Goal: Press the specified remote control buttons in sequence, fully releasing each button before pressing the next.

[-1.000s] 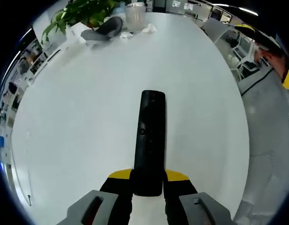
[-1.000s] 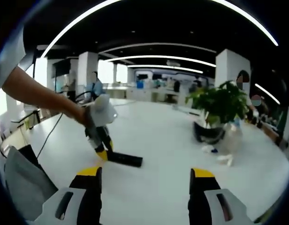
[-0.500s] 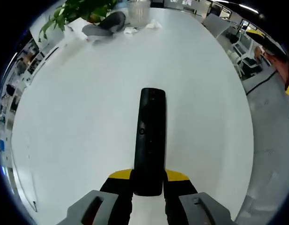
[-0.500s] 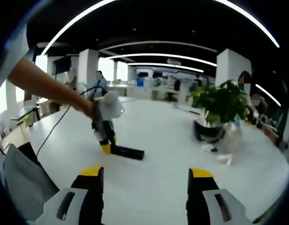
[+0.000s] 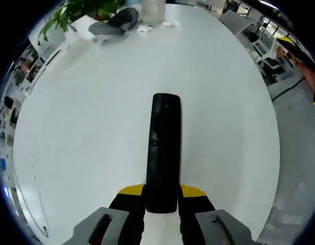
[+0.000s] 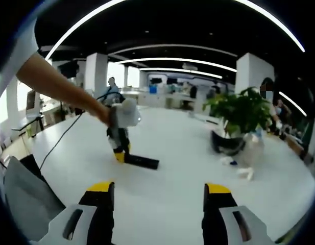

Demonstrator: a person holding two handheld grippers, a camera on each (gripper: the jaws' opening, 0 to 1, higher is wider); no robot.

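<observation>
A long black remote control (image 5: 162, 148) points away from me in the left gripper view, its near end clamped between the yellow-tipped jaws of my left gripper (image 5: 162, 196), which is shut on it over the white table (image 5: 86, 112). In the right gripper view the same remote (image 6: 141, 161) lies low over the table, held by the left gripper (image 6: 119, 148) in a person's hand. My right gripper (image 6: 159, 194) hovers nearer, open, with nothing between its jaws.
A potted green plant (image 6: 238, 115) in a dark pot, a grey object (image 5: 116, 23) and white crumpled bits (image 6: 243, 172) sit at the table's far side. A person's bare arm (image 6: 55, 87) reaches in from the left. Desks and chairs stand beyond the table edge.
The left gripper with the remote has moved to the right in the right gripper view. In the left gripper view the camera has shifted, and the remote stays clamped as before.
</observation>
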